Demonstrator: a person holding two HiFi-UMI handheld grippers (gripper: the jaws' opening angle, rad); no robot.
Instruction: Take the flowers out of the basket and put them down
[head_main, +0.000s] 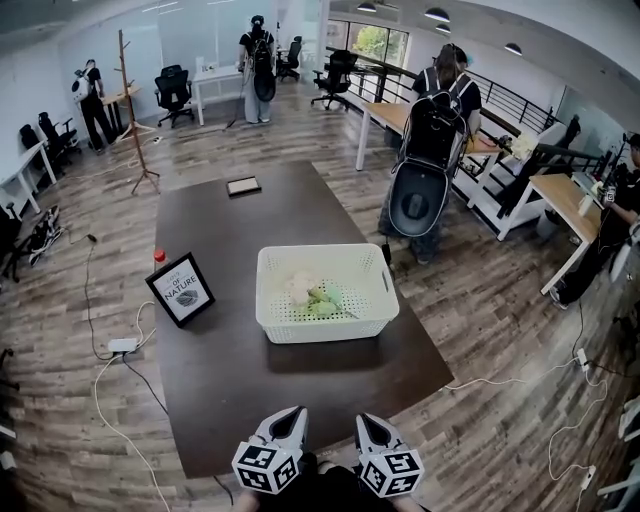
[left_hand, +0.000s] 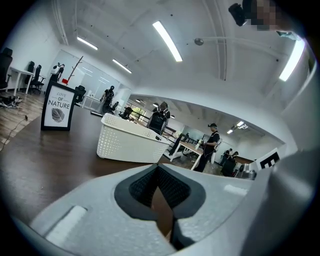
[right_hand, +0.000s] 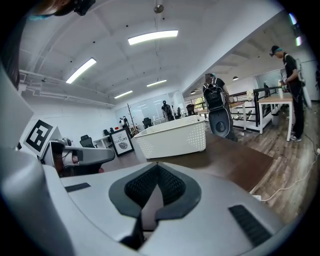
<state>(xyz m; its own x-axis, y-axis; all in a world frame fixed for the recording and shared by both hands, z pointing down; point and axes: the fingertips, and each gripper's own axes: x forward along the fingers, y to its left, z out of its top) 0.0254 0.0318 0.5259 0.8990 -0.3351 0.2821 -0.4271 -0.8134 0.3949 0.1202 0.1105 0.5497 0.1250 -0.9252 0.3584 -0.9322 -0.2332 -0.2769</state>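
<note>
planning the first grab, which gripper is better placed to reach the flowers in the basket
Left, narrowly. The flowers lie left of centre in the basket, more in line with the left gripper than the right gripper. Both are shut, equally far back.

- My left gripper (head_main: 293, 412) and right gripper (head_main: 368, 420), at the near edge of the table (head_main: 300, 395), have pale grey, tapering shells.
- Each carries a cube (head_main: 265, 467) of black-and-white square markers on the end away from the table.
- Black, mesh-textured pads (left_hand: 173, 188) line my jaws.
- I'm wearing dark clothing (head_main: 320, 490), seen between the cubes.
</note>
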